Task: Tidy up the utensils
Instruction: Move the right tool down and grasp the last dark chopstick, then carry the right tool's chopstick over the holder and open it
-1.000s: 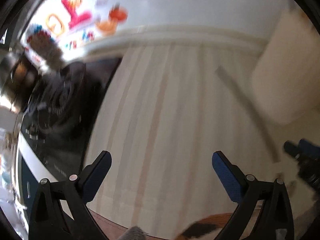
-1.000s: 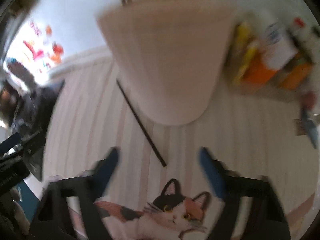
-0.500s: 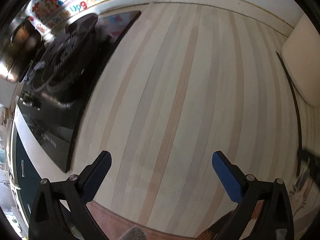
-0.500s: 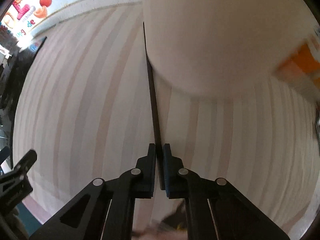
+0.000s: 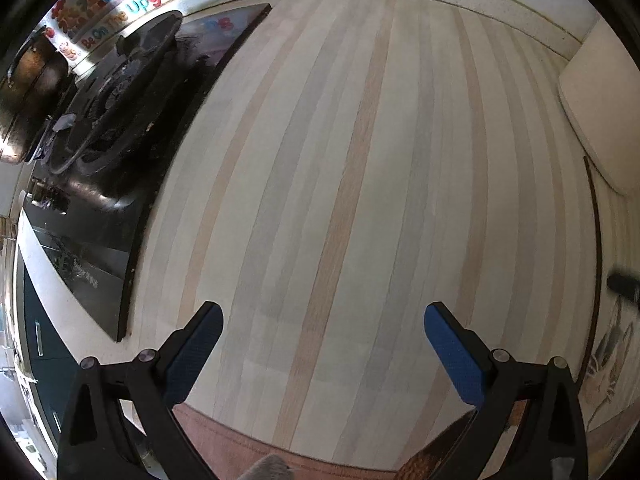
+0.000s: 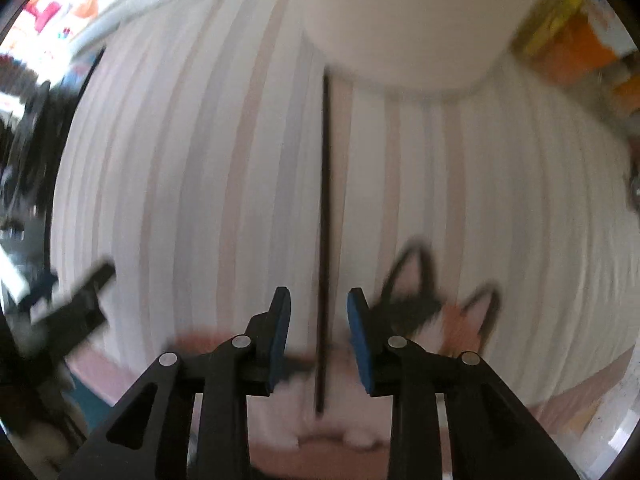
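From where I stand, the pale holder [image 6: 400,20] on the striped mat [image 5: 360,160] is the thing to steer by. Far to the left of it sits the black stove [image 5: 108,128], untouched. Nearer, but still left of the holder, the left gripper [image 5: 323,344] hangs over bare mat with its blue pads wide apart and nothing between them — it has dropped closer to the surface than a second ago and is idle.

The change is on the right. Half a second ago the right gripper [image 6: 319,332] had pinched shut around the dark chopstick [image 6: 325,220]; its jaws have just been opening again, and now they stand narrowly apart with the stick running between the pads, clear of both as far as the blur lets me judge. So the grip looks lost or let go — the pickup, I'd say, needs another squeeze before anything goes into the holder.

The chopstick lies flat on the mat, its far tip right at the holder's base, its near end past the pads over the cat-print cloth [image 6: 452,320].
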{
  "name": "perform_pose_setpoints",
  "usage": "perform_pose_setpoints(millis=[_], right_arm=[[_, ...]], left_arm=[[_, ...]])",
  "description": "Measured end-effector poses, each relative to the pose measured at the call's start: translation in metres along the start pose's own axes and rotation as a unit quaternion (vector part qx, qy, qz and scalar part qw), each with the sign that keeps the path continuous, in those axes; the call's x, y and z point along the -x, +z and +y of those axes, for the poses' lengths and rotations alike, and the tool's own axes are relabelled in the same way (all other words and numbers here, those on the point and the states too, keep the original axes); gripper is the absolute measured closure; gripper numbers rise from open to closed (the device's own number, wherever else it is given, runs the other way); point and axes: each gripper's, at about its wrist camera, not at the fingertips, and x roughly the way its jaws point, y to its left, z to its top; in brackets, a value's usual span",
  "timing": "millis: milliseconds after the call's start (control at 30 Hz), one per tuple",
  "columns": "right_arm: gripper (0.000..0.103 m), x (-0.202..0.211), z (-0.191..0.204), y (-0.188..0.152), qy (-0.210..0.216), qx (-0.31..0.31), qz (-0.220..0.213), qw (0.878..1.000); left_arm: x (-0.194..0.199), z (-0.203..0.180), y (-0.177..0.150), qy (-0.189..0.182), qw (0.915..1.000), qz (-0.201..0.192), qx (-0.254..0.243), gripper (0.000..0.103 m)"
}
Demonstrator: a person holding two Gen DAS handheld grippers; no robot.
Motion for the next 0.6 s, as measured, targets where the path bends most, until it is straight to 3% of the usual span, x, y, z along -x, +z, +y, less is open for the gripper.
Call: perform_pose_setpoints(millis=[67,167,267,333,467,600], right_arm=[[0.072,-0.005,0.002,0.018,-0.022,0.002,-0.012,1.000],[0.072,-0.022,0.014,0.027,-0.037,0.012,0.007,0.999],[0.079,-0.023,0.019,0.022,-0.048,0.017,0.004,0.999],[0.096,-0.020,0.022,0.017,-0.046,0.013,0.004,0.999],[0.098,-0.011,0.036,0.003,-0.040,0.017,-0.006,0.999],[0.098,0.034,0.025,-0.026,-0.017,0.019,-0.063,0.998]], left_arm=[[-0.003,-0.001,0.005,-0.002,1.0000,0.003,-0.002,0.000],[-0.004,-0.007,0.009,-0.004,0.9998,-0.009,-0.016,0.000],[-0.010,-0.002,0.018,-0.004,0.9997,-0.009,-0.022,0.000],[-0.009,-0.004,0.020,-0.005,0.9996,-0.009,-0.025,0.000],[0.005,0.000,0.021,-0.002,0.9991,-0.027,-0.034,0.000],[0.039,0.005,0.025,-0.004,0.9973,-0.062,-0.040,0.000]])
